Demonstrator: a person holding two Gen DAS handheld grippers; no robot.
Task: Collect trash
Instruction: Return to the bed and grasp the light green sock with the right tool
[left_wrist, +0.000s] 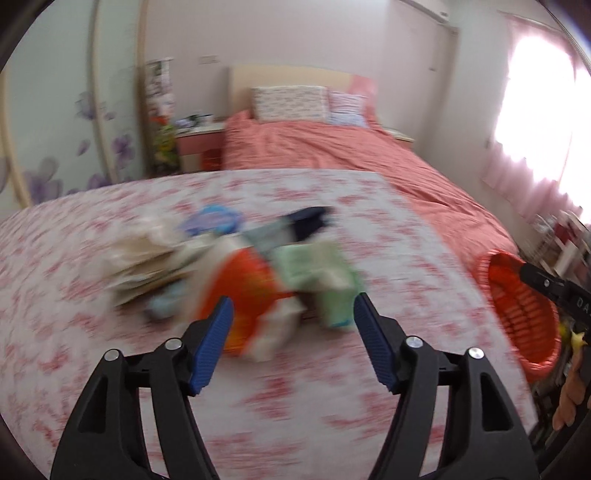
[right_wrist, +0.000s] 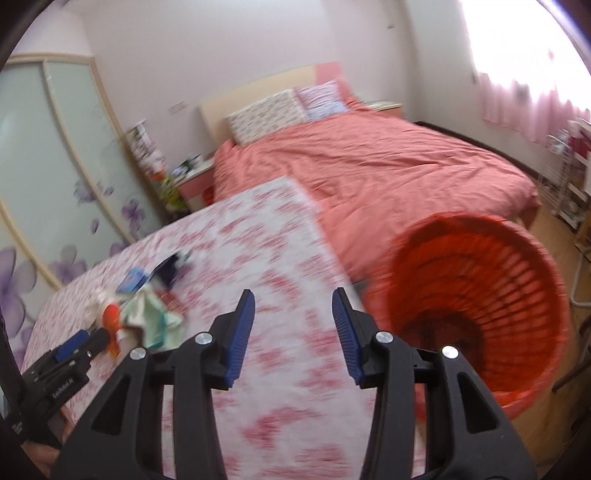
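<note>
A blurred pile of trash lies on the floral-covered table: an orange wrapper, a pale green packet, crumpled beige paper, a blue packet and a dark item. My left gripper is open just short of the orange wrapper. The pile shows small in the right wrist view, with the left gripper at it. My right gripper is open and empty above the table's right edge, beside the orange trash basket, whose mouth tilts toward me. The basket also shows at the right of the left wrist view.
A bed with a salmon cover and two pillows stands behind the table. A wardrobe with purple flowers is at the left, a nightstand beside the bed, a bright pink-curtained window and a wire rack at the right.
</note>
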